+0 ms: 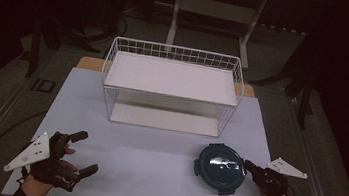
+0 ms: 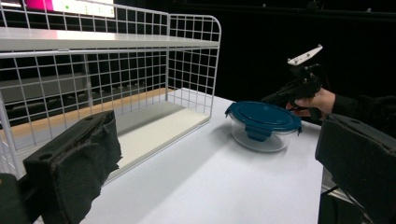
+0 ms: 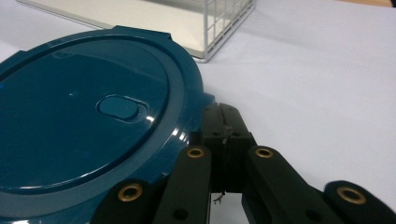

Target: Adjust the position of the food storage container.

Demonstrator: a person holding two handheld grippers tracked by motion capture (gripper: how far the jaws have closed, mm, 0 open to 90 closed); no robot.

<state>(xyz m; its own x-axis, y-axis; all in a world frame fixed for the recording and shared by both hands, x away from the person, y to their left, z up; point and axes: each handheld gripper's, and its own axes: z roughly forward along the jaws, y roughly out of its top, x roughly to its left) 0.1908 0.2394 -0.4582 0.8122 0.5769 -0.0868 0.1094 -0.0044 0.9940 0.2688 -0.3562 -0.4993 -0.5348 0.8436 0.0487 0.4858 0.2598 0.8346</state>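
Left gripper (image 1: 70,158): was held low over the near left corner of the table (image 1: 153,171), jaws wide apart, nothing between them; it was kept well apart from the container.
Wire rack (image 1: 175,53): was seen standing at the far middle of the table, with both its white upper shelf and its lower shelf bare.
Container (image 1: 220,167): a round clear tub with a dark blue lid (image 3: 84,112) was found on the table, near right, in front of the rack and well short of it; the lid was seated and at least the front clasp was seen folded down.
Right gripper (image 3: 226,135): was brought in at the container's right edge, jaws pressed together, tips just beside or touching the lid's side tab; whether the tab was pinched could not be told.
Done so far: the container was approached; it was not seen lifted.
Left to do: judged from the empty rack, the container was probably meant to be carried onto a shelf, so nearly all the work remained.
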